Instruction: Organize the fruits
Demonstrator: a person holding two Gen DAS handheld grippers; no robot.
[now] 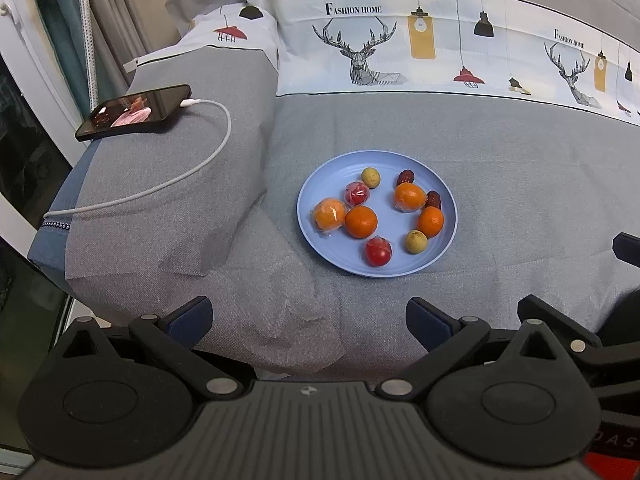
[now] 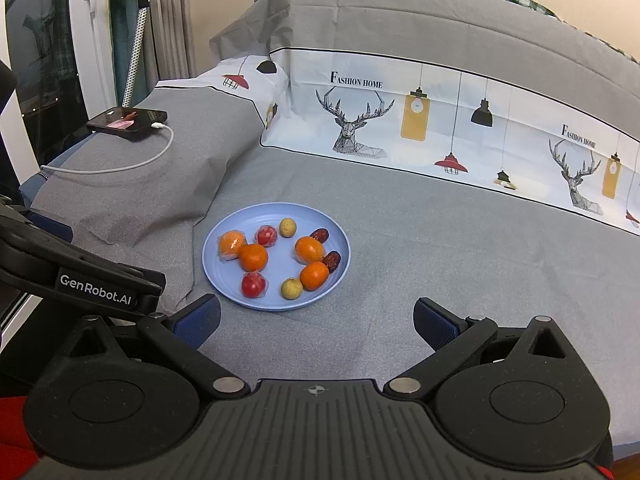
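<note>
A light blue plate (image 1: 400, 268) lies on a grey bedspread and holds several fruits: oranges (image 1: 361, 222), two wrapped red fruits (image 1: 378, 251), two small yellow-green fruits (image 1: 416, 241) and two dark red dates (image 1: 433, 200). In the right wrist view the plate (image 2: 276, 304) sits just ahead of the fingers, left of centre, with the oranges (image 2: 253, 257) on it. My left gripper (image 1: 309, 320) is open and empty, short of the plate's near rim. My right gripper (image 2: 317, 322) is open and empty, close to the plate's near edge.
A black phone (image 1: 134, 113) with a white charging cable (image 1: 192, 168) lies on a grey pillow at the left. A printed pillow (image 1: 400, 40) stands behind the plate. The left gripper's body (image 2: 80, 280) shows at the left of the right wrist view.
</note>
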